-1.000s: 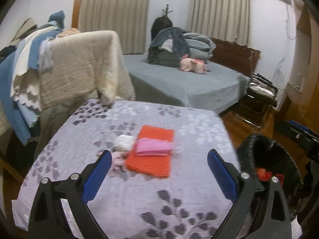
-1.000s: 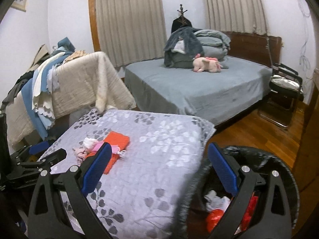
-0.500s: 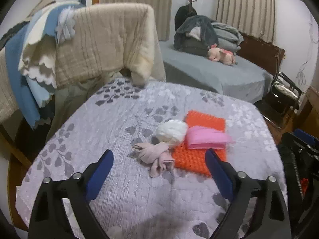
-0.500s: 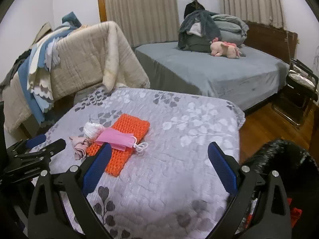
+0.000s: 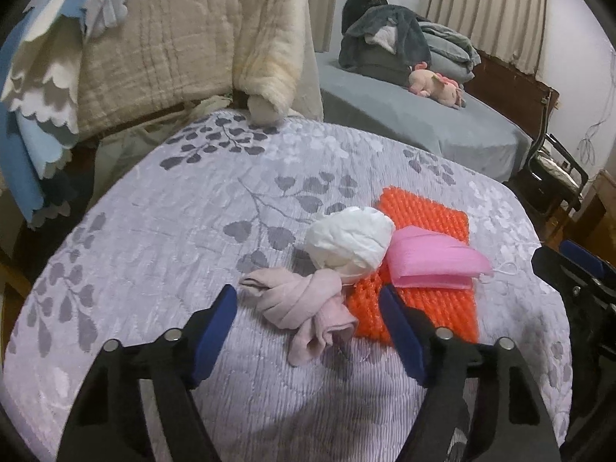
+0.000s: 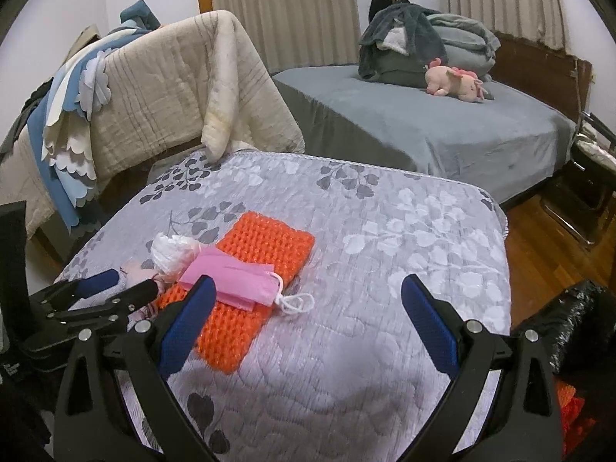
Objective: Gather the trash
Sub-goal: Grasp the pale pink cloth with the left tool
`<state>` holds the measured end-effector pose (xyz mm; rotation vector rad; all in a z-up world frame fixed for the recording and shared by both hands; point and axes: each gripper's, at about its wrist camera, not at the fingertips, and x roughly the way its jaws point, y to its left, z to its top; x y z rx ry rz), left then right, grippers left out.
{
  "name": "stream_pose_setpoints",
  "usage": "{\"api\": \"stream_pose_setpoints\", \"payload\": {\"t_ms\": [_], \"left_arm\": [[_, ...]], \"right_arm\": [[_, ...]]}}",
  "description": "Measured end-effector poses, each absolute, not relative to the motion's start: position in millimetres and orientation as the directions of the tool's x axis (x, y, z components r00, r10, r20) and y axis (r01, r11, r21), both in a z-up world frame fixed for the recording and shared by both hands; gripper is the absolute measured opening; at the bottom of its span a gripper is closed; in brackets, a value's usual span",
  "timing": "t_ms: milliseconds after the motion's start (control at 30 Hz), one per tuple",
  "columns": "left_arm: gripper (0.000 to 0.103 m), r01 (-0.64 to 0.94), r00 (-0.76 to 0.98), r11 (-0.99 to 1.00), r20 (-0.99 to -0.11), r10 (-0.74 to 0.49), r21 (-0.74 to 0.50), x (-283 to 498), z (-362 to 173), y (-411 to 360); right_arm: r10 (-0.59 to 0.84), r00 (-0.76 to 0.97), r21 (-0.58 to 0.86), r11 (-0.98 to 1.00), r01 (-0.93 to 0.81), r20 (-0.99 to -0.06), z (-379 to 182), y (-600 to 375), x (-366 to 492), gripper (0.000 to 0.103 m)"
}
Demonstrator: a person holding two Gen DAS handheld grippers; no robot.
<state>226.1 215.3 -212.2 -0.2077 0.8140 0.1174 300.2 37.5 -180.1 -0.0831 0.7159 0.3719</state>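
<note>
— Closing the left gripper [image 5: 308, 308] around the knotted pink cloth [image 5: 304, 308], are we? Its jaws have just been narrowing, pads not yet pressing.

— Yes; the right gripper [image 6: 304, 300] is hanging wide open, empty. The white wad [image 5: 350, 242], pink mask [image 5: 431, 261] and orange mat [image 5: 423, 308] are all lying uncollected beyond.

— And the black bin bag [image 6: 569, 319]?

— We're seeing it cut off at the edge, with something red inside.
</note>
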Motion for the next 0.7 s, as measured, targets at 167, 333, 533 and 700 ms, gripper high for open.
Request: {"api": "stream_pose_setpoints", "payload": {"t_ms": [167, 333, 533, 700], "left_arm": [[0.058, -0.193, 0.673, 0.969, -0.740, 0.017, -0.153, 229.8, -217.0, 218.7], [0.045, -0.216, 0.674, 0.960, -0.739, 0.012, -0.181, 224.6, -216.4, 229.7], [0.044, -0.245, 0.690, 0.954, -0.722, 0.049, -0.170, 210.6, -205.1, 243.6], [0.044, -0.290, 0.689, 0.948, -0.716, 0.113, -0.129, 198.3, -200.6, 267.9]], "right_arm": [[0.308, 0.687, 0.051, 0.929, -0.367, -0.659, -182.4, 44.1, 303.7, 0.094], [0.322, 0.682, 0.053, 0.921, -0.385, -0.657, -181.6, 54.3, 304.5, 0.094], [0.366, 0.666, 0.056, 0.897, -0.438, -0.650, -177.3, 80.5, 304.1, 0.094], [0.404, 0.648, 0.063, 0.874, -0.482, -0.645, -176.1, 109.1, 305.2, 0.094]]}}
